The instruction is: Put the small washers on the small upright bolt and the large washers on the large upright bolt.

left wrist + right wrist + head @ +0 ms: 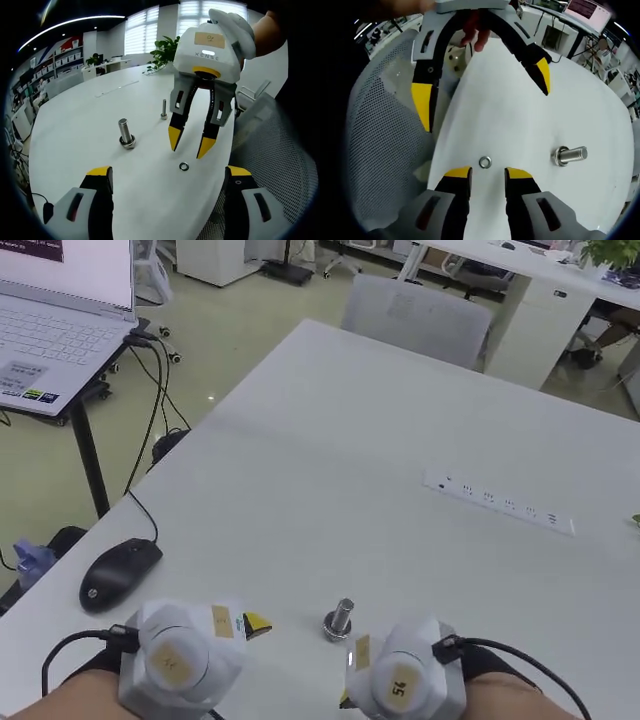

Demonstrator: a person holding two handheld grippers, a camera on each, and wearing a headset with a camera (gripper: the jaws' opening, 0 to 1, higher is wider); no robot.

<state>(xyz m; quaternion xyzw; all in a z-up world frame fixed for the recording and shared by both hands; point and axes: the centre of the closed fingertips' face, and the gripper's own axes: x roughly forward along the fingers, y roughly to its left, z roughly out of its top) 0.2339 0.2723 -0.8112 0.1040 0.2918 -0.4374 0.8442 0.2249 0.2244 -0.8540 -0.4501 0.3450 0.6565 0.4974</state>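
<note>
Right gripper (488, 175): jaws part-open with a narrow gap, holding nothing. One washer (485, 161) lies flat on the white table (350, 490), hole upward, directly ahead of the right tips and centred on the gap between them, not touched. Being a flat ring, it presents no long axis. By its size against the bolts I judge it a small one.

Left gripper (169, 175): jaws spread wide, empty, facing the right gripper across the washer and standing farther from it. The right is the nearer tool.

Beyond the washer stands the large bolt (568, 155), upright, with a ring at its foot. Farther still is the small bolt (164, 109), upright, the likely destination.
</note>
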